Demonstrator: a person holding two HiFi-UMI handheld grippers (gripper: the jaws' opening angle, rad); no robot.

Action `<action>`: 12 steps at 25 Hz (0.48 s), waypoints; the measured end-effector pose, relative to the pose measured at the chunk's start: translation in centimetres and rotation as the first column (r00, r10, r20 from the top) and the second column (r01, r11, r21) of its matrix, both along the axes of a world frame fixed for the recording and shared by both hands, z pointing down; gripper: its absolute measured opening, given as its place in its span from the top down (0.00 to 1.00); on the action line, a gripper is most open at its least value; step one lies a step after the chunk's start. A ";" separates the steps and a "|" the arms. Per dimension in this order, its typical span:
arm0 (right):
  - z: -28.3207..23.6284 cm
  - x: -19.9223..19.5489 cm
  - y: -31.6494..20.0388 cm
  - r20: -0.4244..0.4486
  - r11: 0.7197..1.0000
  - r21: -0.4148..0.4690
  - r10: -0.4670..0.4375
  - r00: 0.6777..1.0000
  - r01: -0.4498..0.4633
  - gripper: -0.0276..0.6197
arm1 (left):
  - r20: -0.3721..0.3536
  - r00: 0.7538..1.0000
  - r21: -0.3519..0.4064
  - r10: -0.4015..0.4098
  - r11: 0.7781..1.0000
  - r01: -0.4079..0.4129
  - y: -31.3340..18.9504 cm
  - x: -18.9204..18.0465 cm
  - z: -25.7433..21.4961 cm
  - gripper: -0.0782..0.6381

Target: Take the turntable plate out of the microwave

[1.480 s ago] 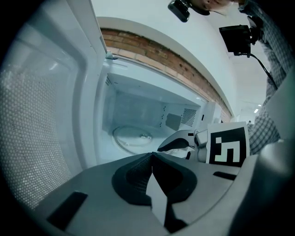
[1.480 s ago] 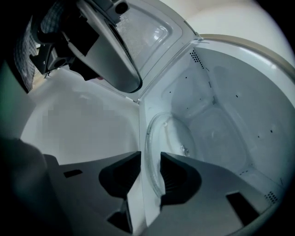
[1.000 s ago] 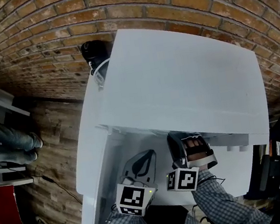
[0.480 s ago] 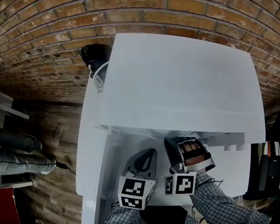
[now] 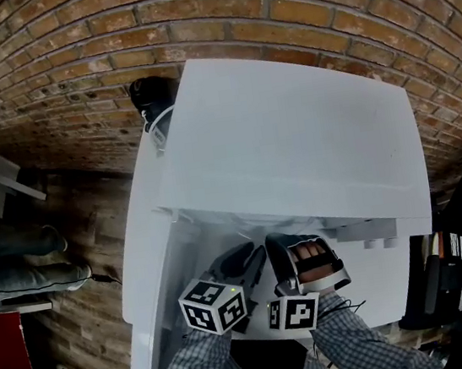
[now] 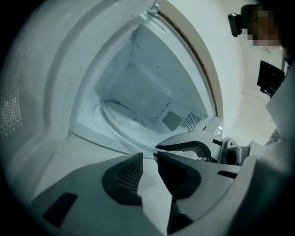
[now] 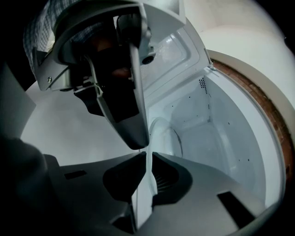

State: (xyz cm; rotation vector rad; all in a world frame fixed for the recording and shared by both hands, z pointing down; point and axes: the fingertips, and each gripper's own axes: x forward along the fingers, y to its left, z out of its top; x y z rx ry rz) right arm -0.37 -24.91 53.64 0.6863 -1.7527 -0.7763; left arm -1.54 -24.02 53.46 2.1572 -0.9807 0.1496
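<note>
The white microwave (image 5: pixel 292 136) stands with its door swung to the left and its cavity (image 6: pixel 152 92) open. The clear glass turntable plate (image 6: pixel 120 115) lies on the cavity floor. My right gripper (image 7: pixel 146 156) has just been closing, and its jaws now pinch the plate's (image 7: pixel 168 136) near rim, which shows as a thin pale strip between the pads. My left gripper (image 6: pixel 150 159) hovers just in front of the opening, to the left of the right one (image 6: pixel 193 147); its jaws stand a narrow gap apart with nothing between them. From above, both grippers (image 5: pixel 240 263) (image 5: pixel 276 248) reach under the microwave's front edge.
The microwave sits on a white table (image 5: pixel 143 260) against a brick wall (image 5: pixel 48 94). A black object with a cable (image 5: pixel 150 93) sits behind its left corner. Two knobs (image 5: pixel 378 244) show at the front right. A person's legs (image 5: pixel 19 252) are at the left; dark gear (image 5: pixel 449 277) stands at the right.
My left gripper has rolled, its marker cube turning over, and has shifted closer to the right gripper at the opening. The right gripper has stayed almost in place.
</note>
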 end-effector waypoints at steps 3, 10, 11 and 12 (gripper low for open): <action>-0.2 0.4 0.4 -0.003 1.000 0.002 0.002 1.000 -0.002 0.89 | -0.049 0.998 -0.037 -0.030 0.999 0.028 -0.1 0.4 0.3 0.79; -0.3 1.9 1.4 -0.017 1.000 0.004 0.012 1.000 -0.011 0.90 | -0.313 0.941 -0.154 -0.124 0.985 0.079 0.5 1.9 -0.5 0.79; -0.3 1.9 1.6 -0.020 1.000 0.003 0.009 1.000 -0.009 0.90 | -0.340 0.931 -0.169 -0.137 0.982 0.083 0.5 2.1 -0.5 0.79; -0.4 2.0 1.7 -0.023 1.000 0.003 0.007 1.000 -0.007 0.90 | -0.358 0.922 -0.182 -0.147 0.980 0.085 0.4 2.3 -0.5 0.79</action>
